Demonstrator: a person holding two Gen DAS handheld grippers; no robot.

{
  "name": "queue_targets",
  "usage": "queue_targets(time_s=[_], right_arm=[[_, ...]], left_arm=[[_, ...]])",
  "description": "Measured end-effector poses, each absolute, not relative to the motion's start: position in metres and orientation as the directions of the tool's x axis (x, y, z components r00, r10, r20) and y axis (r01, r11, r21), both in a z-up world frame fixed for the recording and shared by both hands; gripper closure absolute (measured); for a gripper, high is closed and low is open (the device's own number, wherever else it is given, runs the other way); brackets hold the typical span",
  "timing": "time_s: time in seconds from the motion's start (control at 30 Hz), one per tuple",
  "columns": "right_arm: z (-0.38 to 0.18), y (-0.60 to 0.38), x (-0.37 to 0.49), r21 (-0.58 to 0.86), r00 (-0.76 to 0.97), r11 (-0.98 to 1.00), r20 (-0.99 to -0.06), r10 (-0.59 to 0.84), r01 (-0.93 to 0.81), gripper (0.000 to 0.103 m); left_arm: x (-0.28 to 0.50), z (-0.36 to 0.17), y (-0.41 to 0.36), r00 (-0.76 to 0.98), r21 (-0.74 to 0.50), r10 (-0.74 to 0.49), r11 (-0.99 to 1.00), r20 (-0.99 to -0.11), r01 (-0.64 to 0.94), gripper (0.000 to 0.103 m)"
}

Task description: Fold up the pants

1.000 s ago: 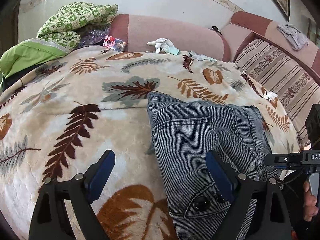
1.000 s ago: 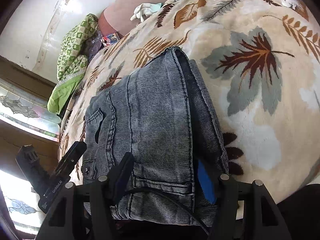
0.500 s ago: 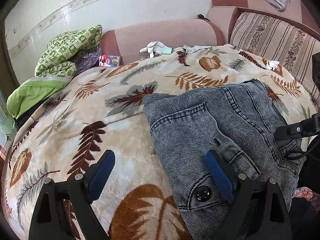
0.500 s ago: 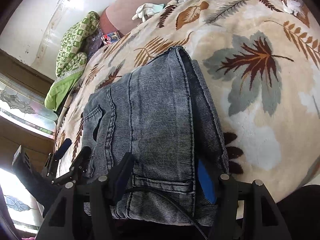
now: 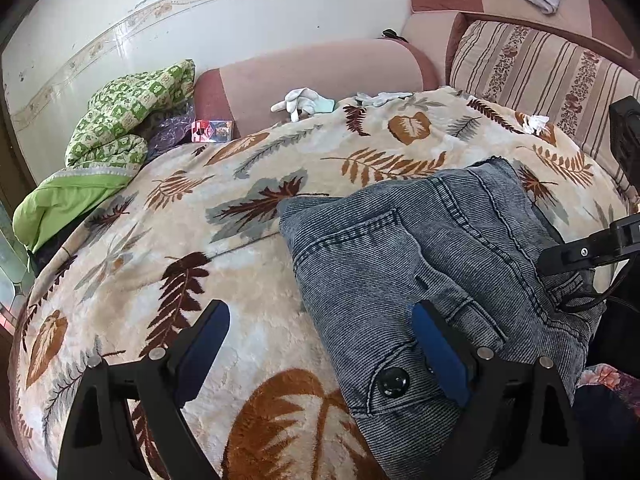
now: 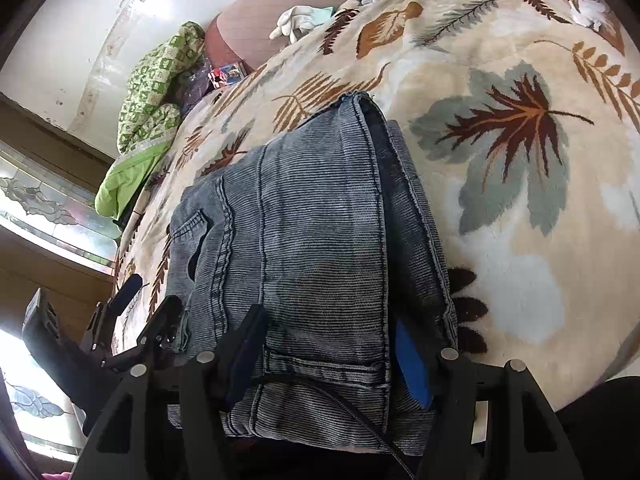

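The grey-blue denim pants [image 5: 432, 264] lie folded in a thick stack on the leaf-patterned blanket [image 5: 168, 248]. My left gripper [image 5: 320, 344] is open and empty; its right finger hovers over the waistband button corner, its left finger over bare blanket. In the right wrist view the pants [image 6: 312, 248] fill the middle. My right gripper [image 6: 332, 344] is open, its fingers straddling the near edge of the stack, not closed on it. The left gripper [image 6: 132, 312] shows at the pants' left edge.
A green quilt [image 5: 116, 128] and a small red box [image 5: 210, 130] sit at the back left. White gloves [image 5: 302, 100] lie by the pink sofa back [image 5: 320, 72]. A striped cushion [image 5: 532, 68] stands at the right.
My left gripper has pulled back and tilted up, so more wall and sofa show. The pants stay put. My right gripper has hardly moved.
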State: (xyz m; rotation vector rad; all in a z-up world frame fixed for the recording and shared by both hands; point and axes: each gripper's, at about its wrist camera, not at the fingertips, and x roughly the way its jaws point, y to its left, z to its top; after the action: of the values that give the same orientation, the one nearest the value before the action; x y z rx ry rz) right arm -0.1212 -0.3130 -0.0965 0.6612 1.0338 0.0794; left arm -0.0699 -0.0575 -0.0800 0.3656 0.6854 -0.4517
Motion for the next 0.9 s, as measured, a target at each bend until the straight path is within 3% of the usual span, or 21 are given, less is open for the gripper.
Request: queue_targets(time_s=[0.27,0.6,0.8,0.9], right_arm=[[-0.098,-0.317,-0.122,0.559,0.536,0.796,-0.756,0.375,0.232,0.037],[-0.097,-0.318,-0.118,0.571,0.531,0.790,-0.751,0.393,0.223,0.037],[-0.090,-0.341,-0.127,0.678,0.565,0.704,-0.673,0.477,0.213,0.037],[-0.081,-0.364,-0.133,0.667,0.609,0.705,-0.670,0.424,0.243,0.035]], left_arm=[[-0.057,-0.081,-0.047,0.646,0.102,-0.286,0.864,-0.708,0.493,0.010],[-0.057,-0.079,-0.046,0.650,0.112,-0.277,0.864,-0.708,0.491,0.010],[-0.048,-0.075,-0.036,0.651,0.087,-0.277,0.879,-0.706,0.468,0.010],[-0.039,-0.071,-0.027,0.643,0.041,-0.288,0.895,-0.709,0.445,0.010]])
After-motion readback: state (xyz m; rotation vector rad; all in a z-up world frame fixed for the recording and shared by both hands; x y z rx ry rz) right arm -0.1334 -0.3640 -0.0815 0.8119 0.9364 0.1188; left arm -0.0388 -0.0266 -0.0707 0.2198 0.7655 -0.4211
